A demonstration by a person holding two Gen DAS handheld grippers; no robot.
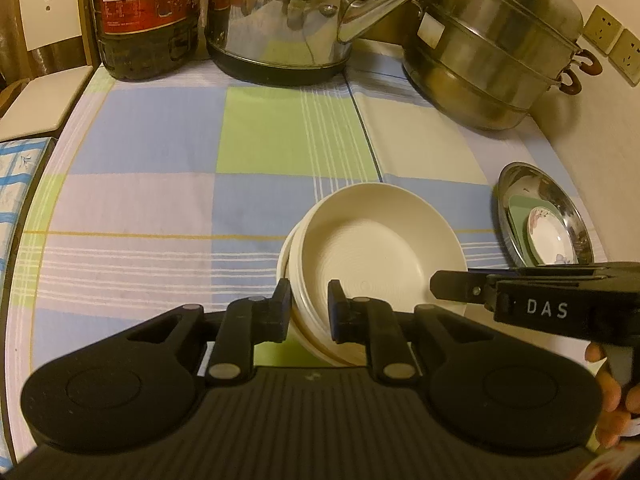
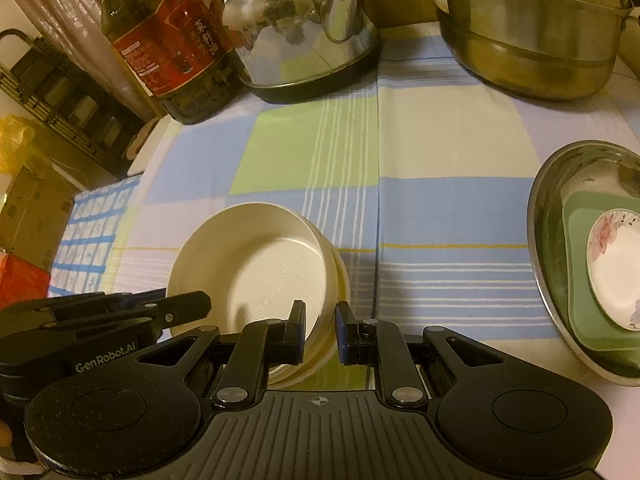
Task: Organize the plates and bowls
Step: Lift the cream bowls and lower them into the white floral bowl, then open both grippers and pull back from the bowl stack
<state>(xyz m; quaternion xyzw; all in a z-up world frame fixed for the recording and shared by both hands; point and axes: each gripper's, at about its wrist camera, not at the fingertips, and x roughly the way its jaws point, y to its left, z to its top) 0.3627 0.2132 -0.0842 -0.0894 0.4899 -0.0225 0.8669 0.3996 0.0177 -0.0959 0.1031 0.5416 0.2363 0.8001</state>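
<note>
A stack of cream ribbed bowls (image 1: 372,252) sits low over the checked tablecloth (image 1: 160,140), slightly tilted. My left gripper (image 1: 310,312) is shut on the stack's left rim, one finger outside and one inside the top bowl. My right gripper (image 2: 321,332) is shut on the right rim of the bowls (image 2: 256,264) in the same way. Each gripper shows in the other's view, the right gripper (image 1: 444,286) and the left gripper (image 2: 192,308). Whether the stack rests on the cloth is unclear. A steel basin (image 2: 538,232) at the right holds a green square plate (image 2: 578,280) and a small floral dish (image 2: 616,264).
Along the back stand a big oil bottle (image 1: 148,12), a steel kettle (image 1: 280,20) and a stacked steel steamer pot (image 1: 492,52). A blue-and-white box (image 1: 20,184) lies at the table's left edge. A wall with sockets (image 1: 612,36) bounds the right side.
</note>
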